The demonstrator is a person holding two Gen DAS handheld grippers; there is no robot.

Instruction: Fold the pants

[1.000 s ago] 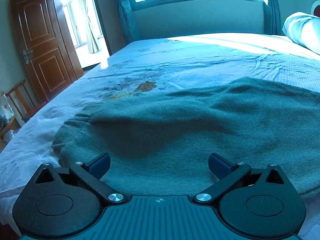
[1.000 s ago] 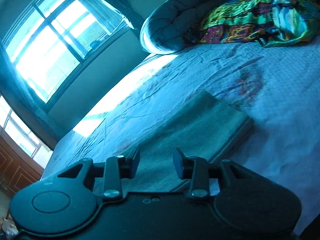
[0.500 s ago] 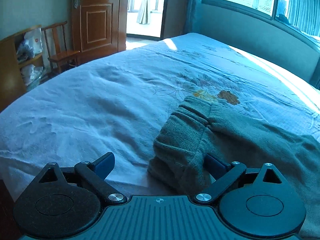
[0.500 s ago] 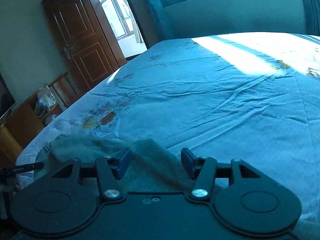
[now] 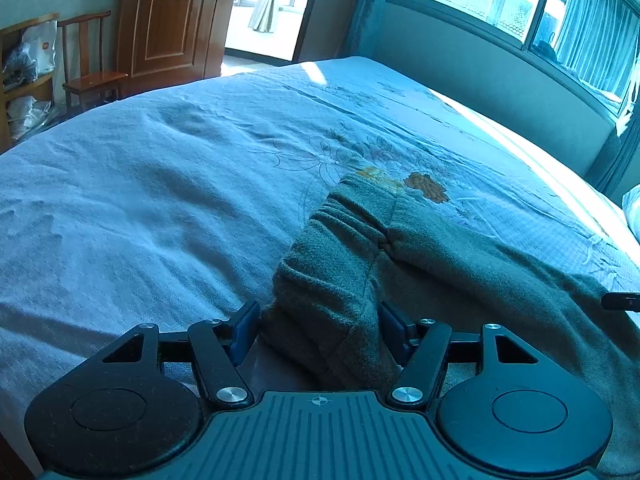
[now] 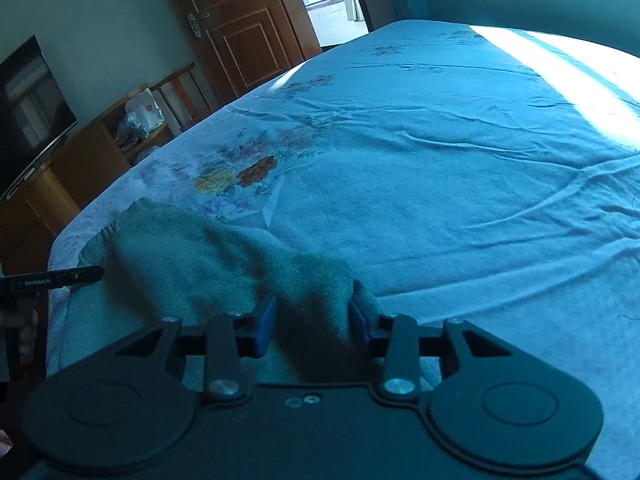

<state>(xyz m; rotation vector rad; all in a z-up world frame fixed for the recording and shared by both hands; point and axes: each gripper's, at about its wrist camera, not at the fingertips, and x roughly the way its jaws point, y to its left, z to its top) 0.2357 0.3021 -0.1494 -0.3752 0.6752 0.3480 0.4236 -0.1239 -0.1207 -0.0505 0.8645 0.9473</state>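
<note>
Grey-green fleece pants lie on the blue floral bed sheet, the ribbed waistband end nearest the left gripper. My left gripper has its jaws around a bunched fold of the waistband, closing on it. My right gripper has its jaws around another raised bunch of the pants further along. The right gripper's tip shows at the right edge of the left wrist view; the left gripper shows at the left edge of the right wrist view.
A wooden door and chair stand beyond the bed's foot. A TV sits on a wooden cabinet. A window runs along the far wall. A pillow edge shows at the right.
Both grippers swung toward the waistband end and dropped onto the pants. Their jaws narrowed from wide open, and cloth now sits bunched between each pair of fingers.
</note>
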